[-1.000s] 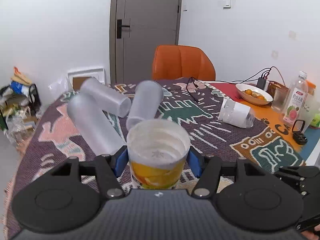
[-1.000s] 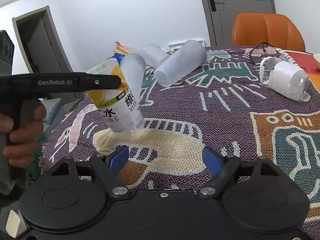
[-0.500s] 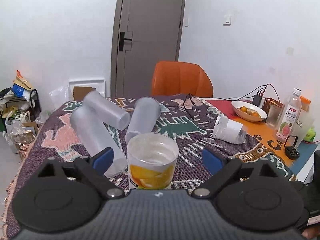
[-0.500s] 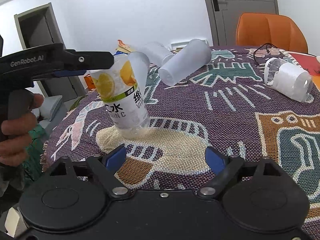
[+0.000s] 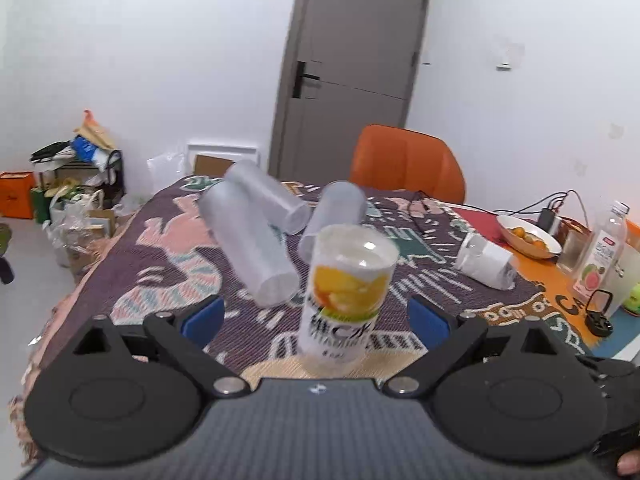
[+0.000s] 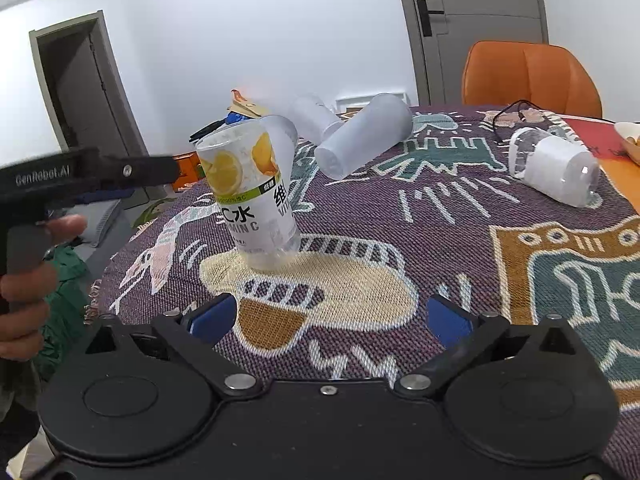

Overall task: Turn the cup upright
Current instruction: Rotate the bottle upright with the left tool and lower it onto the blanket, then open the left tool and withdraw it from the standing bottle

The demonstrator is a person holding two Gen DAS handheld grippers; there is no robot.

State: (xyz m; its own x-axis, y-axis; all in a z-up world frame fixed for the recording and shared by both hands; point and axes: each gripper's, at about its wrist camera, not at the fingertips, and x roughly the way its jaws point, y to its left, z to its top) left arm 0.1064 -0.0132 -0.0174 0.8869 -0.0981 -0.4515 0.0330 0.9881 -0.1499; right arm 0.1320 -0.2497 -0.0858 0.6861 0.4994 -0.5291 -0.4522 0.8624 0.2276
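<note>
**Lemon-label cup stands on the woven cloth, both grippers spread wide**

The clear plastic cup with the yellow lemon label (image 5: 347, 292) stands mouth-up on a pale beige patch of the patterned purple woven tablecloth (image 6: 460, 240), leaning slightly rather than perfectly plumb. In the left wrist view it sits at the centre, between the blue pads and a little ahead of them, touching neither. The left gripper (image 5: 316, 318) is released, its jaws spread well apart with nothing held. In the right wrist view the same cup (image 6: 250, 196) appears at about 11 o'clock, and the left gripper's black body, with the hand holding it, enters from 9 o'clock, its tip just beside the cup's rim.

The right gripper (image 6: 328, 318) is likewise released, jaws wide and empty, hovering over the cloth near the cup.

Beyond the cup, at 12 o'clock in the left wrist view, three frosted translucent plastic tumblers (image 5: 248, 244) lie on their sides in a loose cluster, touching one another. At 3 o'clock a clear cup with a white sleeve (image 5: 486, 262) lies on its side, well apart from the rest. An orange upholstered chair (image 5: 406, 162) stands at the table's far edge, before a grey door (image 5: 352, 68). At the right rim of the same view sit a white bowl of small oranges (image 5: 528, 236) and a pink-labelled drink bottle (image 5: 602, 256).
</note>
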